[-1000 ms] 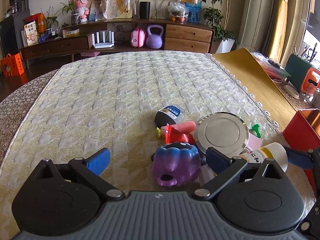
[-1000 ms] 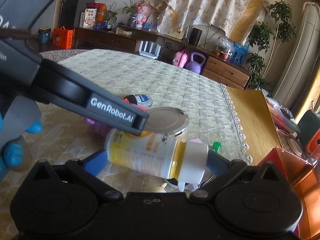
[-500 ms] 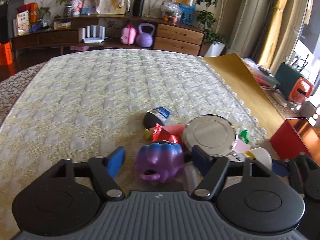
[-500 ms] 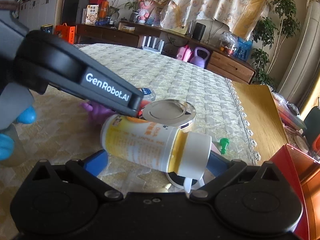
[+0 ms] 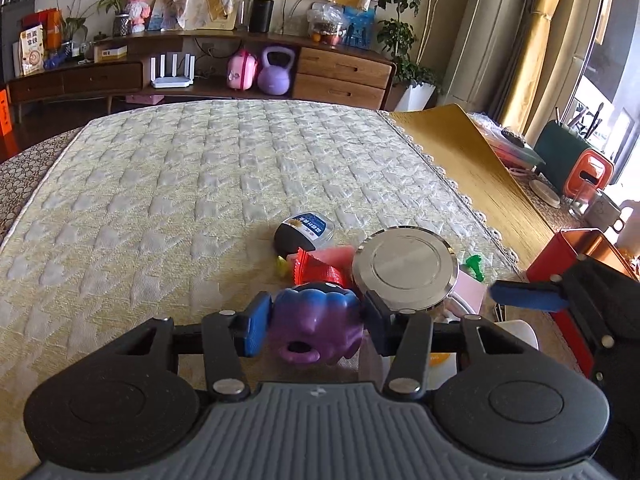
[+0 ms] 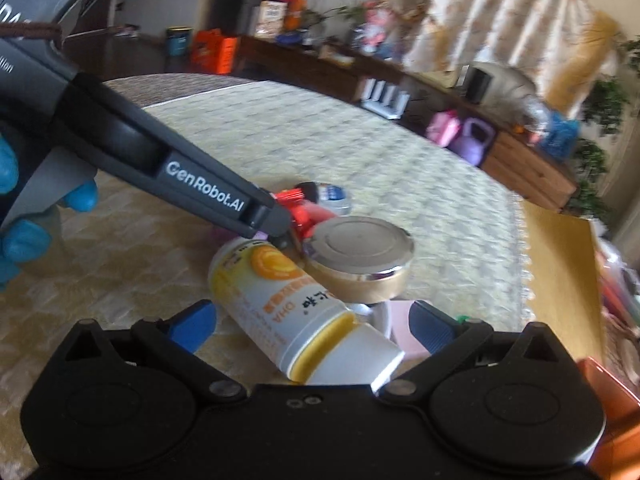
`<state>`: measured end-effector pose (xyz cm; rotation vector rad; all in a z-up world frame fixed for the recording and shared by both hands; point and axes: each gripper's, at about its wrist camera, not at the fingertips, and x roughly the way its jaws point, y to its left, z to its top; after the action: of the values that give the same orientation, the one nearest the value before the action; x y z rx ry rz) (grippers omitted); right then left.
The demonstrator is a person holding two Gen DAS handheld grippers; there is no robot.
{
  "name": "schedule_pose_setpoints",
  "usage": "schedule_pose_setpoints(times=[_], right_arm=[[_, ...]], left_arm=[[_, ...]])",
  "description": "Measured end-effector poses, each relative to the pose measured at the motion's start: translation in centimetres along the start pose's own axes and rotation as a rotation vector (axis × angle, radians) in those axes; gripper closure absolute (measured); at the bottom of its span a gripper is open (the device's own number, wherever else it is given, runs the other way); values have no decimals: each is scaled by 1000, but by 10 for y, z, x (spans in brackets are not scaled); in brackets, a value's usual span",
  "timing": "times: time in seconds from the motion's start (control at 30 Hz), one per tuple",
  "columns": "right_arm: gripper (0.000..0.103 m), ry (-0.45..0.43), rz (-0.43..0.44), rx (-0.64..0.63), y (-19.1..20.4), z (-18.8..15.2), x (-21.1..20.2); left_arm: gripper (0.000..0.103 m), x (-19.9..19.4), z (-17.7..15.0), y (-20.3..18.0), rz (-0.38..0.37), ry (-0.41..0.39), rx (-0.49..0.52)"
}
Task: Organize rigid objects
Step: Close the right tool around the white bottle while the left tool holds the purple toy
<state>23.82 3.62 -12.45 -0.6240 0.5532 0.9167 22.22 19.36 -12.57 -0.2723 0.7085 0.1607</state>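
"GenRobot.AI" in white on the dark arm of the left gripper [image 6: 280, 236], seen from the right wrist. "DHA" plus Chinese characters on the yellow-and-white bottle [image 6: 288, 304]. Small blue-labelled jar [image 5: 306, 230]: print too small to read. Box on sideboard [image 5: 32, 50]: Chinese characters, unreadable.

A quilted cloth [image 5: 168, 208] covered the table. On it lay a purple toy [image 5: 316, 320], tin [image 5: 404, 268], bottle [image 6: 288, 304] and red wrapper [image 5: 316, 270].

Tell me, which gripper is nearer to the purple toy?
Left. The left gripper is closing around the purple toy, pads at its sides; the right gripper sits beside it, over the yellow bottle.
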Motion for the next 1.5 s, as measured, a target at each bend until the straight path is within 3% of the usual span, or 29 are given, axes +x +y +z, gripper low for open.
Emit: schedule_pose_setpoints(times=[0.07,0.27,0.57,0.73,0.83,0.9,0.97,1.1,1.5], right_arm=[[12,16,27,4,-2,2,2],[18,13,36,-22,5,-1,-3],[40,13,57,-100,5,-6,-24],[40,13,108,-169,13,-2,-38],[34,38,122,-223,19,1,-36],[36,60,113,-249,20,3,-28],[48,70,106,-234,16,7,-20],[48,78,142,-199,5,9,-14],[59,55,71,-276,12,-1,-22]], left_arm=[[54,0,-1,-2,4,-3,13],[54,0,-2,-6,14,-8,29],[54,-5,-3,-4,11,1,29],[54,-9,-5,-3,7,5,31],[54,-10,-6,-1,2,5,25],[54,-10,-6,-2,3,4,26],[54,-8,-5,-4,12,0,36],[54,-4,-3,-10,28,-9,57],[55,-6,-2,-6,61,-28,25]])
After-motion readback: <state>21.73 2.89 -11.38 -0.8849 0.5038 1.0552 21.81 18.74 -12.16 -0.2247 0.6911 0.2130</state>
